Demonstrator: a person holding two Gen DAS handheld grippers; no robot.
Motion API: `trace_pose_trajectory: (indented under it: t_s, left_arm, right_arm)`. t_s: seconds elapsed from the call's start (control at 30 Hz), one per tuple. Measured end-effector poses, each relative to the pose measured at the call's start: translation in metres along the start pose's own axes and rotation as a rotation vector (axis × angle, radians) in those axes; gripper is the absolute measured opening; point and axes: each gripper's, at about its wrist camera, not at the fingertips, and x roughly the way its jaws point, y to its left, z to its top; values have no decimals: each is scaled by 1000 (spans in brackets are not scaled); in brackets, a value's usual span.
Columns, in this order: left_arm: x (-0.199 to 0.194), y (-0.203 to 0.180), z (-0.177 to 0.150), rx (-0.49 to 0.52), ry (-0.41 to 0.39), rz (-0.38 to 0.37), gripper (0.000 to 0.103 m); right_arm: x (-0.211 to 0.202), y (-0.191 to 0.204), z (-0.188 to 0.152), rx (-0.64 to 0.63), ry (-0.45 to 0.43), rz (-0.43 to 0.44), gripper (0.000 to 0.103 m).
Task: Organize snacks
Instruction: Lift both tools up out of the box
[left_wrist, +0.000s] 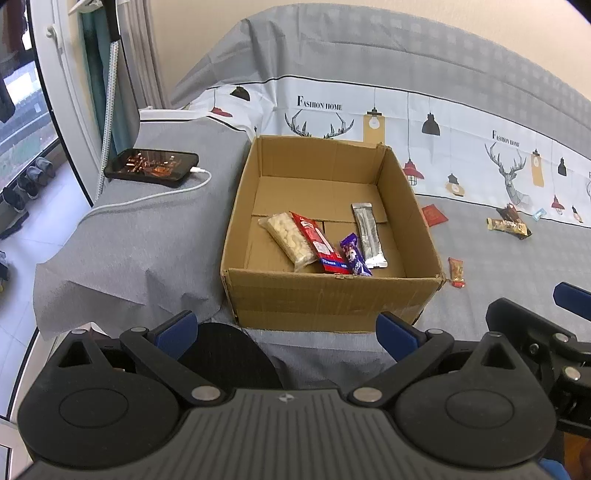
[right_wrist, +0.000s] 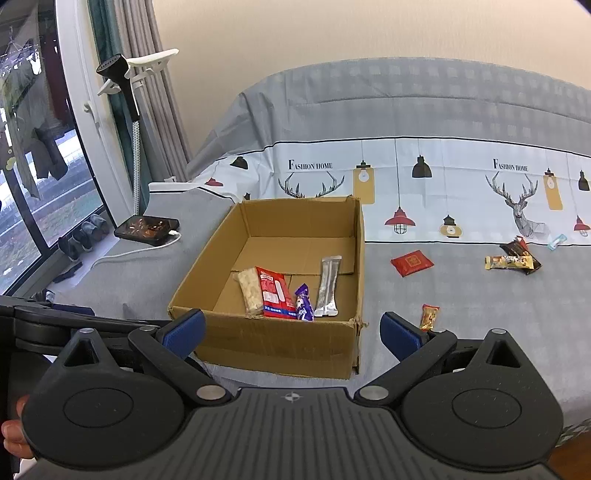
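Soft daylight from the left window (right_wrist: 33, 177), sharp focus, fisheye-curved edges, faint shadows

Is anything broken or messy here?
Yes. The cardboard box has a torn, crumpled near right corner. Several snacks lie loose on the bedspread outside it, like the small orange packet and the red packet.

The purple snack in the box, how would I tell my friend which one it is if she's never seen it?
Find the open brown cardboard box on the grey bed cover. Four snacks lie in a row near its front wall. The small purple wrapped snack sits between the long red packet and the silver foil stick; it is the shortest of the four and the only purple one.
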Motion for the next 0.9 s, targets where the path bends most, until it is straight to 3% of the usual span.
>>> trace_pose_trajectory:
  t_s: [0.9]
  left_arm:
    - [19, -6, 2, 19, 55, 6, 103]
  right_arm:
    - [17, -10, -1, 35, 49, 3, 100]
